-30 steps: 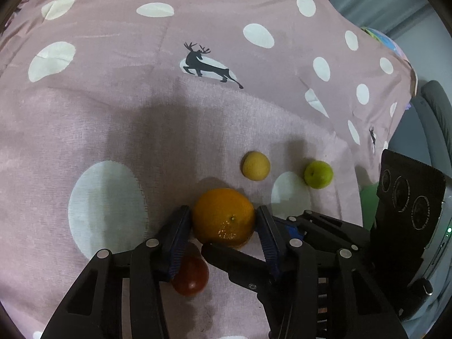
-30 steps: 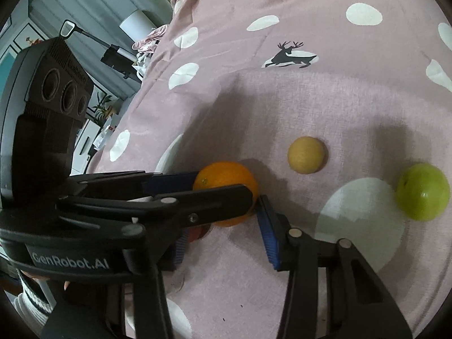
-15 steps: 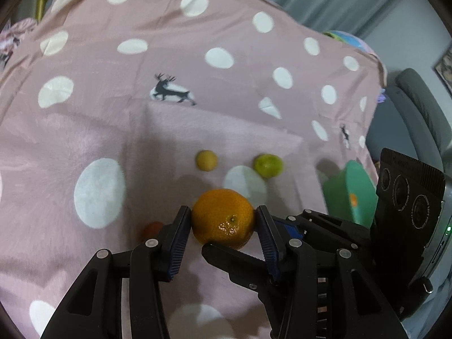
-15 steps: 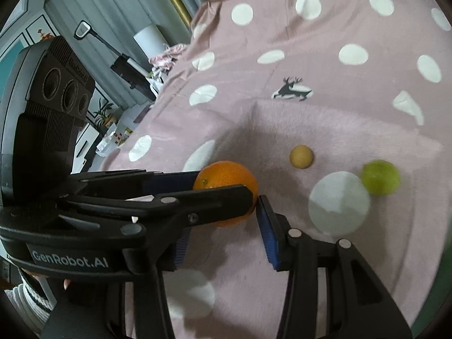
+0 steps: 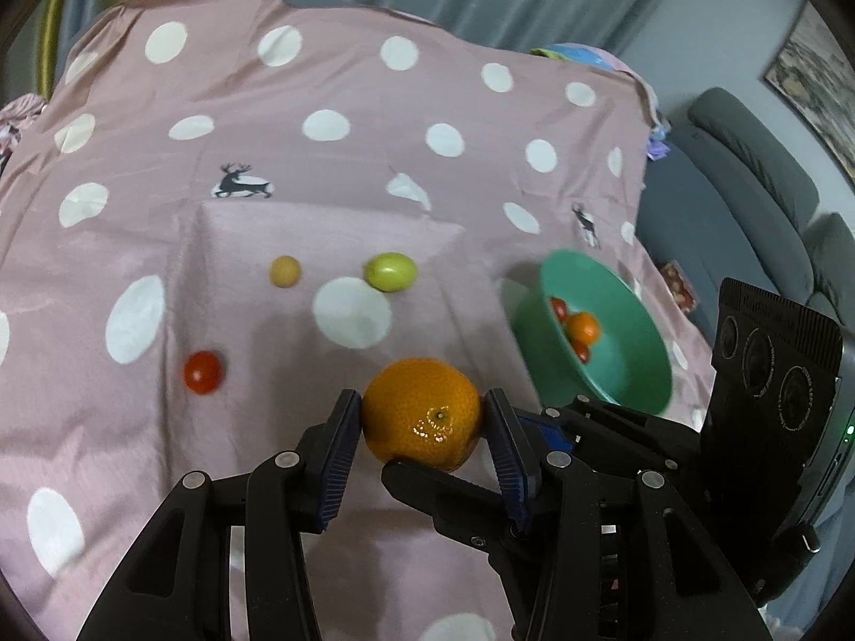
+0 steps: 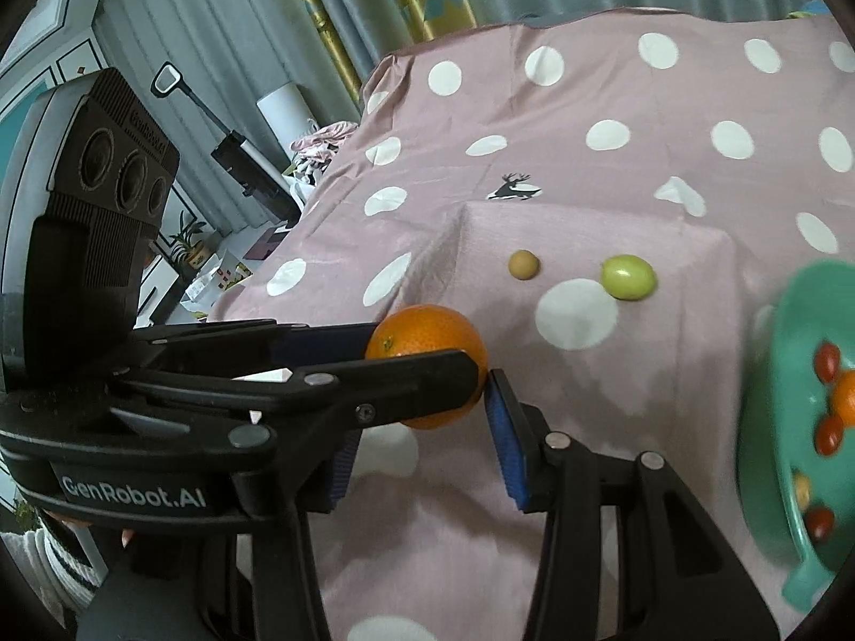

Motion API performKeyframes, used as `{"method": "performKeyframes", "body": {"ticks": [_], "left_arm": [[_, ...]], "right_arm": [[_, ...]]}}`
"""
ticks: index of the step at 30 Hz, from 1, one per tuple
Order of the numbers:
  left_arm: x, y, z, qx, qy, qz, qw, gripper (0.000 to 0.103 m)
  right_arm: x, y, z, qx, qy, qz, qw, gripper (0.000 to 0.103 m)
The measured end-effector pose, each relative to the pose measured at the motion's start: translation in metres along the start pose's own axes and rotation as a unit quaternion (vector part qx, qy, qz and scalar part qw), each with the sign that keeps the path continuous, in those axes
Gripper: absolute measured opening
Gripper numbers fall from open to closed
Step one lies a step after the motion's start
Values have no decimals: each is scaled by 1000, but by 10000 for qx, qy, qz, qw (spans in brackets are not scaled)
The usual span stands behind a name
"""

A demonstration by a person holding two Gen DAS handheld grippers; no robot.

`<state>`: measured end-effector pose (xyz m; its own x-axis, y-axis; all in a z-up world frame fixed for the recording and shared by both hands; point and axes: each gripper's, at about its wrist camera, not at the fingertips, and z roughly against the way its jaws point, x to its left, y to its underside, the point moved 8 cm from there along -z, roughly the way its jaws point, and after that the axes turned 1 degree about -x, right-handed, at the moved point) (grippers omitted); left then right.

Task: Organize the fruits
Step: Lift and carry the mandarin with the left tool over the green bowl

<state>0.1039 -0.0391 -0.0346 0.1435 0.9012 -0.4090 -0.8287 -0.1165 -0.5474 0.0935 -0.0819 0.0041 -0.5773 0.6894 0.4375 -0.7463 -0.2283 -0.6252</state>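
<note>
Left wrist view shows the left gripper pinching an orange between its blue pads, lifted clear above the pink polka-dot cloth. Taking the green bowl as the landmark: it sits on the cloth to the right of the held orange, tilted in this view, with small red fruits and an orange one inside. Left of the bowl a green fruit lies on the cloth, a small tan fruit just beyond it, and a cherry tomato farther left and nearer the camera.

From the right wrist view, the right gripper is spread wide with nothing between its fingers, just beside the left gripper's far finger. The orange hangs left of the bowl, which is blurred at the frame's right edge.
</note>
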Motion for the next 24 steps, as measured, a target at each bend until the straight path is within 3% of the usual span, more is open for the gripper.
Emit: {"method": "performKeyframes", "body": {"ticks": [24], "left_arm": [[-66,20,25,-274,-137,-641,9975,47]], "right_arm": [[0,22,64,-605,130,-4,9981,46]]}}
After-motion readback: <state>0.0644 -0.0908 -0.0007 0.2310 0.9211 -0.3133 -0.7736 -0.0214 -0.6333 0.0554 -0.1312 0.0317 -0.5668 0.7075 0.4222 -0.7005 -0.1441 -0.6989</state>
